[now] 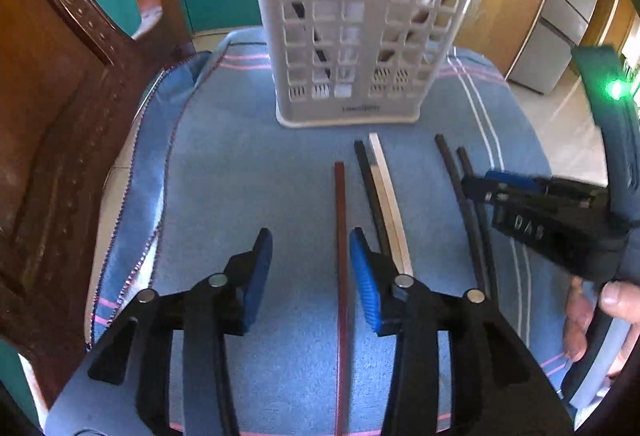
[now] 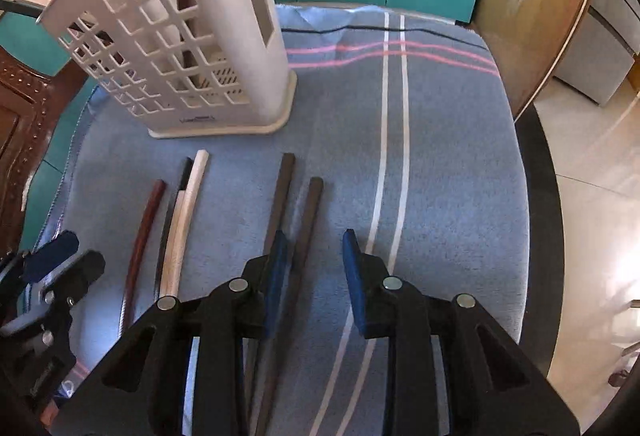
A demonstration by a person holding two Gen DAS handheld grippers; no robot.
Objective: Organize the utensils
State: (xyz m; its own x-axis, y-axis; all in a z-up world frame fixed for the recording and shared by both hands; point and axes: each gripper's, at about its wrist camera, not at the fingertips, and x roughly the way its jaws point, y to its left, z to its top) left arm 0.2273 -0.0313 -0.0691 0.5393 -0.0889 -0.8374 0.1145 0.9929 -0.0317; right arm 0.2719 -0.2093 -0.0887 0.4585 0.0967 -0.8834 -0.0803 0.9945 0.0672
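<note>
The left gripper [image 1: 311, 256] is held with its blue pads apart; the reddish-brown chopstick [image 1: 341, 276] is seen between them, close to the right-hand pad, with no pad pressed on it. The right gripper [image 2: 314, 256] is likewise held parted, one dark chopstick [image 2: 305, 236] running up between its pads and a second dark chopstick [image 2: 280, 196] lying just beside its left pad; contact cannot be made out.

All sticks are laid flat on the blue striped cloth [image 2: 440, 176], their long axes pointing straight ahead of the grippers toward the white slotted utensil holder [image 1: 360, 36], which is stood upright beyond their far ends, apart from them. Between the two grippers a black chopstick [image 1: 370, 188] and a pale wooden chopstick [image 1: 386, 188] are laid side by side, touching.

Left of the left gripper, bare cloth is left open up to its beaded hem [image 1: 132, 256], beyond which a carved wooden chair [image 1: 60, 116] stands close. Right of the right gripper, a wide stretch of cloth is free as far as the dark table rim [image 2: 540, 216].
</note>
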